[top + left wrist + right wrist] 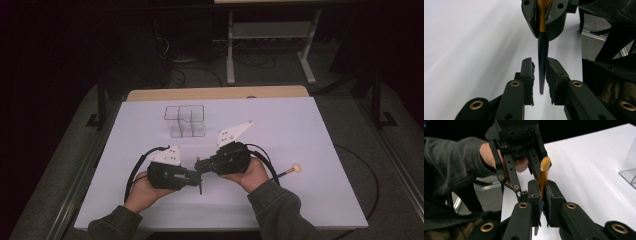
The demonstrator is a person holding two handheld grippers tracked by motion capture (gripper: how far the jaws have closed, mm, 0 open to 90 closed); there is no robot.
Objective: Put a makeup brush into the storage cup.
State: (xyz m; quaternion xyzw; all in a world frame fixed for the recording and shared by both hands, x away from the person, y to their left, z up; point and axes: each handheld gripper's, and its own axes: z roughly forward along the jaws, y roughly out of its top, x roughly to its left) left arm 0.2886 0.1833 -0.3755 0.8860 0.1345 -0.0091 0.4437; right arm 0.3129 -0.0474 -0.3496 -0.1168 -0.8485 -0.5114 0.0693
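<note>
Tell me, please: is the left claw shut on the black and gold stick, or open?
Open. In the left gripper view the left claw has the stick between its pads, with a gap on each side. The right claw clamps it.

This looks like a lab or recording room set up for tests, not a home. A plain white rectangular worktop [310,150] with a pale wooden strip [215,93] along its far edge stands on grey carpeted floor [70,150] in a dark room. Beyond the far edge, loose black cables [200,75] lie on the floor beside a grey metal stand frame [270,35]. A black metal rail frame [101,100] flanks the worktop's far left corner.
</note>
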